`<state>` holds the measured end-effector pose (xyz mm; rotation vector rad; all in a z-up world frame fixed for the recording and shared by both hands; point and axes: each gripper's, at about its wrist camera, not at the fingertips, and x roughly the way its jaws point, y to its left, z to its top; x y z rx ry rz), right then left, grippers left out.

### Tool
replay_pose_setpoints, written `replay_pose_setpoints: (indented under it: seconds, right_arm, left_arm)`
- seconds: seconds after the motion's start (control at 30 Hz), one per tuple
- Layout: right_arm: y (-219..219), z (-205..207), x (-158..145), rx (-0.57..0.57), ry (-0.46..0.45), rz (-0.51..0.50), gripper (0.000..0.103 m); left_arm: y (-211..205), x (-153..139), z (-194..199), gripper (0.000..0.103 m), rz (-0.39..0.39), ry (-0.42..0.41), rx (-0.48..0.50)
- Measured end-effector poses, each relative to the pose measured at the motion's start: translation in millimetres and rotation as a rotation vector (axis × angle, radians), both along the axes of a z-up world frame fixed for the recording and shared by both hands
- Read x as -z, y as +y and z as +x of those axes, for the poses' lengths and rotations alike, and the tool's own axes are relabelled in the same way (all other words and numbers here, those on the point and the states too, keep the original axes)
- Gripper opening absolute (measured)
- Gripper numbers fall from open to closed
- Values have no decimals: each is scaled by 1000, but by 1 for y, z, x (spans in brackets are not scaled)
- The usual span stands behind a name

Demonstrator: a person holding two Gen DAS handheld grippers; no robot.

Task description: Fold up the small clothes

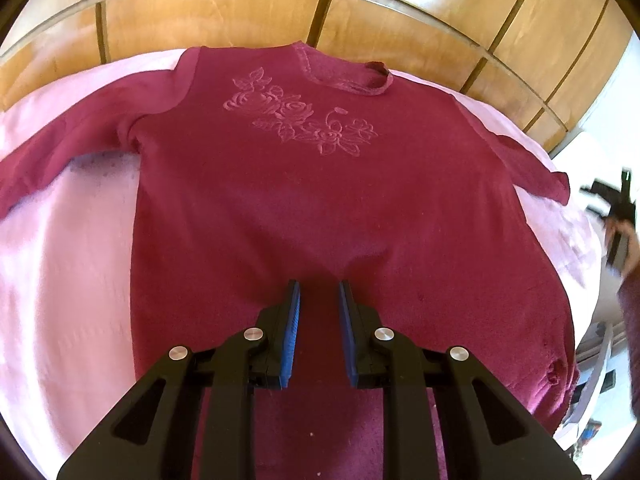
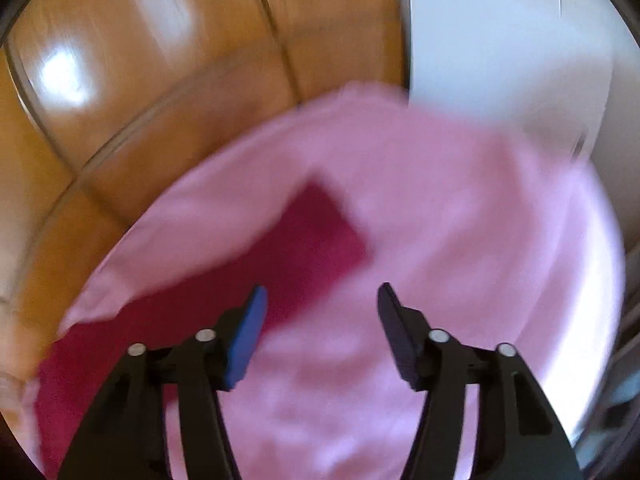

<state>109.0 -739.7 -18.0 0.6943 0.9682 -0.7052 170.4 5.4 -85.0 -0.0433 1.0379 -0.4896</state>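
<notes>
A dark magenta long-sleeved top (image 1: 320, 184) with an embossed rose motif lies face up on a pink sheet (image 1: 60, 260), both sleeves spread sideways. My left gripper (image 1: 319, 286) stands over the lower middle of its body. The blue pads are a narrow gap apart, and a ridge of fabric is pinched between them, with creases running to the tips. The right wrist view is blurred. There my right gripper (image 2: 322, 294) hangs open over the pink sheet (image 2: 440, 220) with nothing between its fingers. The end of the top's sleeve (image 2: 316, 232) lies just ahead of its left finger.
Glossy wooden panels (image 1: 240, 12) rise behind the sheet's far edge. A white surface (image 2: 500, 40) stands beyond the sheet's right corner. At the right edge of the left wrist view a person's hand (image 1: 624, 236) holds the blurred black right tool.
</notes>
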Motion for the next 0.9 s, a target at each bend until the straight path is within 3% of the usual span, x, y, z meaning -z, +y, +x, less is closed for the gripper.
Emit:
replay_pose_setpoints:
  seconds: [0.17, 0.27, 0.3, 0.33, 0.37, 0.4, 0.5, 0.6, 0.63, 0.67, 0.7, 0.77, 0.83, 0.9]
  right_arm:
    - [-1, -5, 46, 23, -109, 227, 51]
    - [-4, 13, 54, 32, -156, 263, 50]
    - [-8, 20, 59, 28, -169, 283, 44]
    - [-11, 28, 60, 31, -148, 262, 37]
    - [-14, 31, 58, 33, -122, 234, 15]
    - [-16, 36, 59, 33, -90, 209, 4]
    - [-13, 38, 43, 3, -39, 132, 3]
    - [-3, 34, 8, -37, -58, 67, 4]
    - [-2, 34, -4, -38, -51, 44, 6]
    - [0, 33, -17, -33, -49, 16, 18]
    - [-1, 32, -26, -25, -67, 2, 48]
    - [-7, 25, -42, 3, -124, -24, 75]
    - [-10, 20, -45, 36, -122, -48, 75]
    - [-10, 11, -34, 57, -119, 17, 73]
  left_arm:
    - [1, 0, -5, 18, 8, 6, -6]
    - [2, 0, -8, 18, 6, 11, -21]
    - [2, 1, -8, 18, 6, 14, -25]
    - [2, 2, -9, 18, 6, 16, -30]
    - [2, 3, -9, 18, 7, 17, -31]
    - [2, 3, -9, 18, 9, 18, -32]
    - [2, 1, -8, 18, 16, 18, -26]
    - [3, 2, -6, 18, 13, 21, -19]
    - [3, 2, -6, 18, 11, 23, -18]
    - [3, 2, -5, 18, 10, 24, -19]
    - [3, 2, -5, 18, 9, 24, -19]
    - [3, 1, -6, 18, 6, 22, -21]
    - [5, 0, -8, 18, -4, 20, -26]
    - [8, -1, -10, 18, -18, 20, -30]
